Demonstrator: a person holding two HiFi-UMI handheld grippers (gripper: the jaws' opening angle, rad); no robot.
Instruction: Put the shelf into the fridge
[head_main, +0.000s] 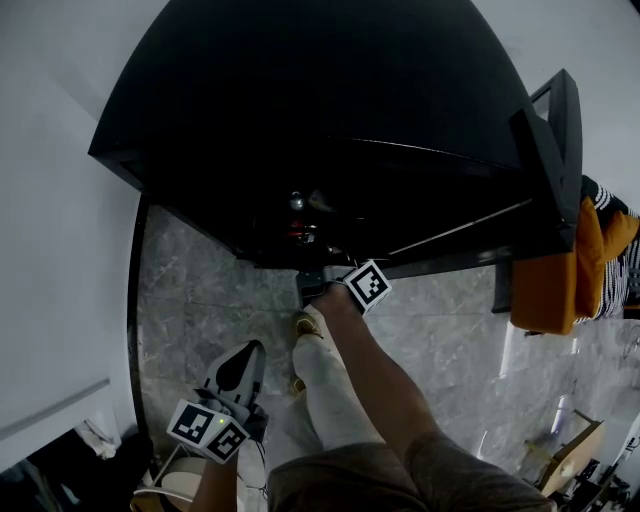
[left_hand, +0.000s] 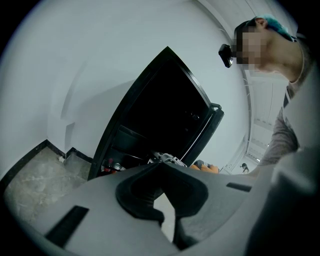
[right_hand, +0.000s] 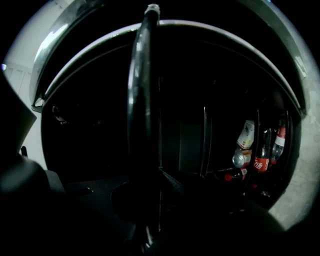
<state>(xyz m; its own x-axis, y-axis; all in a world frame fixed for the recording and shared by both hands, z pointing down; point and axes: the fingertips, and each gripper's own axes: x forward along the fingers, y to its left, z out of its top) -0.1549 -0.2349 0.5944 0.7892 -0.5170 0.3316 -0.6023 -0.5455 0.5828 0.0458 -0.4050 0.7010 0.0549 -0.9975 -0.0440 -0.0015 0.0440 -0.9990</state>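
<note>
The black fridge stands open, its door swung out to the right. My right gripper reaches into the dark lower compartment. In the right gripper view a dark shelf edge runs straight up from between the jaws, and the right gripper is shut on it. The rest of the shelf is lost in the dark. My left gripper hangs low at the left, away from the fridge. Its jaws are shut with nothing in them.
Several cola bottles and a can sit low in the fridge, to the right of the held shelf. Orange clothing hangs beyond the door. A cardboard box stands at the lower right. A white wall bounds the marble floor on the left.
</note>
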